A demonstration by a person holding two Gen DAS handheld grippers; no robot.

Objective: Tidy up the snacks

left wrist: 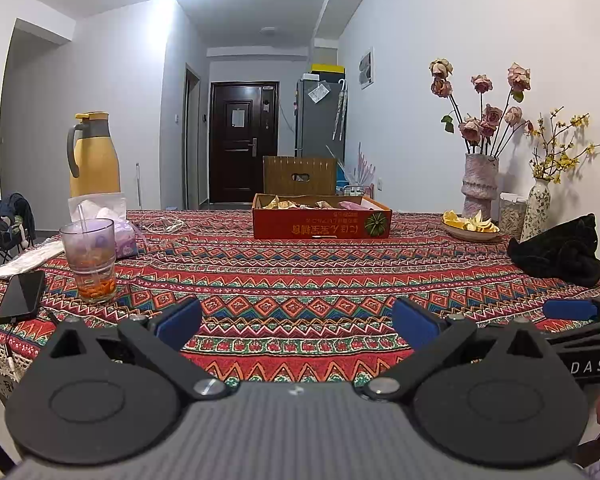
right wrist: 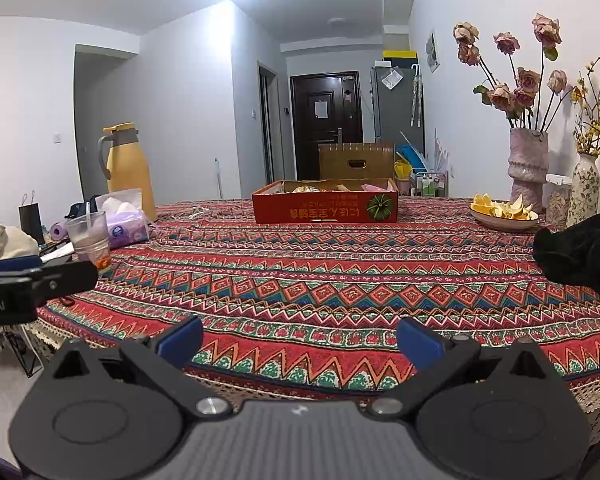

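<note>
Left gripper (left wrist: pixel 296 322) and right gripper (right wrist: pixel 300 342) are being held wide apart and empty over the bench (left wrist: pixel 300 272), facing the snack box (left wrist: pixel 322 222).

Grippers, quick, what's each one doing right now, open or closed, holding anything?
Left gripper: open, holding nothing, above the tablecloth.
Right gripper: open, holding nothing.

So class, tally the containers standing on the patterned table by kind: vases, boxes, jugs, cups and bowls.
Vases: 2, pink, floral
Boxes: 1, red
Jugs: 1, yellow
Cups: 1
Bowls: 1
Total: 6
</note>
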